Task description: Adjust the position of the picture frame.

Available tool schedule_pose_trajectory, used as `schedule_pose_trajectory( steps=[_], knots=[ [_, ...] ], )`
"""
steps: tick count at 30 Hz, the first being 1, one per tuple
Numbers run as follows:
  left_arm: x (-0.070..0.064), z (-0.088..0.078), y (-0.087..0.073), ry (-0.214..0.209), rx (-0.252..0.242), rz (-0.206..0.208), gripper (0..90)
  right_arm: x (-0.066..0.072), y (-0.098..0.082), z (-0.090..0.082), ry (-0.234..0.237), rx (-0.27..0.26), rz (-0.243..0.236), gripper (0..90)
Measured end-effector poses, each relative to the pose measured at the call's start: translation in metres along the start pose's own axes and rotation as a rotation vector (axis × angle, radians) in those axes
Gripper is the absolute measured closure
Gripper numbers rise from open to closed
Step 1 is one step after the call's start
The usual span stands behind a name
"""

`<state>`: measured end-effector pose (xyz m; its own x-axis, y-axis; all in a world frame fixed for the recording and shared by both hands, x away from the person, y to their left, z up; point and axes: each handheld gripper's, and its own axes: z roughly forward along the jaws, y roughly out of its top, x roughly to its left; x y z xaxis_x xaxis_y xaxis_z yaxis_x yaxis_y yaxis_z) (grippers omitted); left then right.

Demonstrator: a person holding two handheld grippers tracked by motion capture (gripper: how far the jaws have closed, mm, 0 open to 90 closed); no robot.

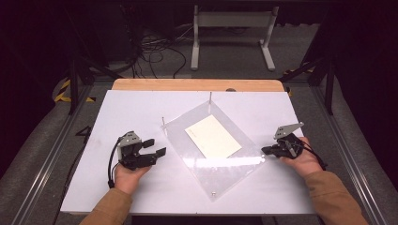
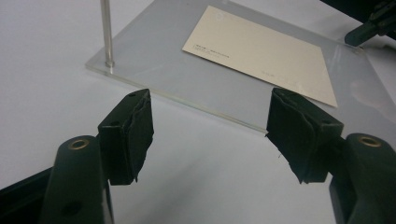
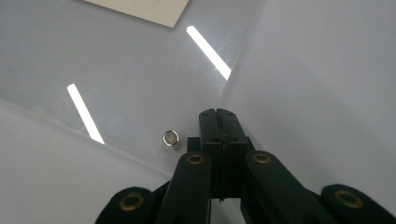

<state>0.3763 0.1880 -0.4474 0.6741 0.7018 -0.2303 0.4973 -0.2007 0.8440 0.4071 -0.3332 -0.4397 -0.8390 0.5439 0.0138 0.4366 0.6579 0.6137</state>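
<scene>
Both tongs flank the clear plate [image 1: 213, 154]: left tongs [image 1: 157, 146] gape empty, right tongs [image 1: 265, 150] closed, empty.

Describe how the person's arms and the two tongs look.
Both sleeves are tan-brown. The left tongs and right tongs are black with brass-coloured pivots; each carries a grey three-cornered plate and trails a black cable.

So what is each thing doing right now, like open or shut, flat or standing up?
Left gripper: jaws open, nothing between them, just short of the sheet's edge.
Right gripper: jaws shut, empty, tips at the sheet's right corner.
Clear plastic sheet: lying flat on the table, turned cornerwise.
Cream card: lying flat within the sheet's outline.
Metal posts: standing upright at the sheet's corners.
White table: level, bearing the sheet.
</scene>
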Motion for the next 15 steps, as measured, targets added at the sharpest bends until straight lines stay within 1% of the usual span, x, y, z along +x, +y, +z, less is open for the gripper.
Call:
schedule_pose_trajectory(
  steps=[1,2,3,4,5,6,7,9,10,12,13,14,15],
  knots=[
    [0.001,-0.002,0.000,0.003,-0.004,-0.002,31.9,0.004,0.001,0.001,0.007,-0.003,-0.007,90.0],
    [0.001,-0.004,-0.001,0.012,-0.008,-0.003,31.8,0.010,0.002,0.003,0.021,-0.006,-0.016,90.0],
    [0.002,-0.004,-0.001,0.015,-0.010,-0.003,31.8,0.018,0.003,0.005,0.040,-0.009,-0.030,90.0],
    [0.002,-0.005,-0.002,0.014,-0.012,-0.005,31.8,0.022,0.005,0.006,0.051,-0.008,-0.039,90.0],
    [0.002,-0.005,-0.002,0.014,-0.012,-0.005,31.8,0.022,0.005,0.006,0.051,-0.008,-0.039,90.0],
    [0.003,-0.005,-0.002,0.018,-0.011,-0.005,31.8,0.028,0.006,0.008,0.062,-0.008,-0.053,90.0],
    [0.003,-0.005,-0.003,0.019,-0.004,0.000,31.8,0.042,0.010,0.012,0.075,-0.011,-0.086,90.0],
    [0.002,-0.004,-0.003,0.023,-0.001,0.006,31.8,0.052,0.012,0.016,0.093,-0.016,-0.113,90.0],
    [0.002,-0.004,-0.003,0.023,-0.001,0.006,31.7,0.052,0.012,0.016,0.093,-0.016,-0.113,90.0],
    [0.000,-0.004,-0.004,0.029,0.005,0.019,31.7,0.063,0.017,0.019,0.097,-0.010,-0.147,90.0],
    [-0.002,-0.004,-0.004,0.024,0.005,0.020,31.7,0.069,0.020,0.021,0.101,-0.005,-0.168,90.0],
    [-0.002,-0.004,-0.004,0.024,0.005,0.020,31.7,0.069,0.020,0.021,0.101,-0.005,-0.168,90.0],
    [-0.002,-0.004,-0.003,0.031,0.006,0.037,31.7,0.074,0.022,0.021,0.098,0.002,-0.186,90.0]
  ],
)
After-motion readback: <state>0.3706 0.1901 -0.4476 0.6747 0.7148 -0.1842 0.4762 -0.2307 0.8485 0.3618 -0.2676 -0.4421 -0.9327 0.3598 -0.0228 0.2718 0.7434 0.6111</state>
